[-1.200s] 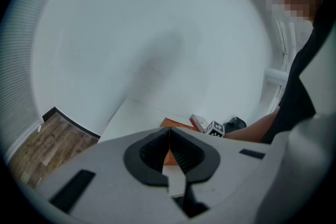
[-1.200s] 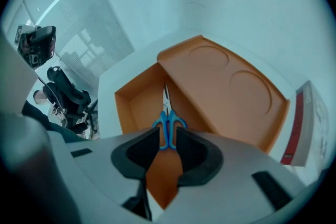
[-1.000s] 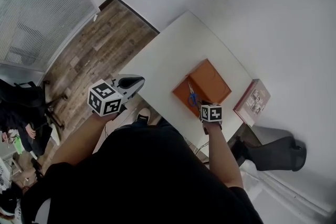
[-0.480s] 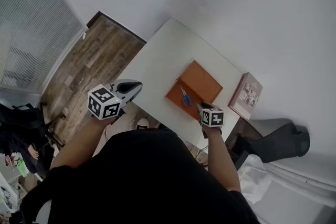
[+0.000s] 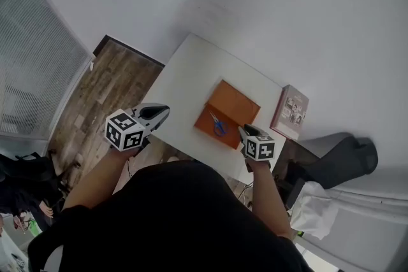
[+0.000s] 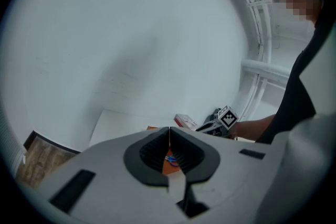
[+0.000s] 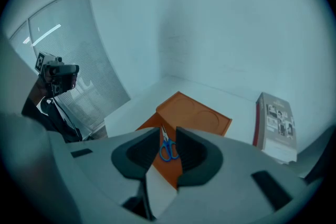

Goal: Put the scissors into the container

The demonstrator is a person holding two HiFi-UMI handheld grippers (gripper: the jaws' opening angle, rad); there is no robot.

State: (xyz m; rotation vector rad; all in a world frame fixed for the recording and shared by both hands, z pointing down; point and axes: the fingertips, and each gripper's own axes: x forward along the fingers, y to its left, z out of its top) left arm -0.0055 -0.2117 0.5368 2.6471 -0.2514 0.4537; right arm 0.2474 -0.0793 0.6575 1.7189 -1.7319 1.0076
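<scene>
The blue-handled scissors (image 5: 218, 126) lie in the near half of the flat orange container (image 5: 233, 103) on the white table (image 5: 185, 76). In the right gripper view the scissors (image 7: 168, 148) show between the jaws, on the orange container (image 7: 197, 117) some way ahead. My right gripper (image 5: 243, 130) hovers at the table's near edge, just off the container; it is open (image 7: 168, 136) and holds nothing. My left gripper (image 5: 164, 111) hangs off the table's left edge, its jaws (image 6: 169, 136) shut together with nothing in them.
A book (image 5: 290, 113) with a pictured cover lies right of the container, at the table's right edge. Wooden floor (image 5: 108, 89) lies left of the table and a white wall behind it. A dark boot-like object (image 5: 338, 162) stands on the floor at the right.
The right gripper has drawn back from the scissors toward the table's near edge. The scissors stay in the container. The head view has swung, and the left gripper has kept its place.
</scene>
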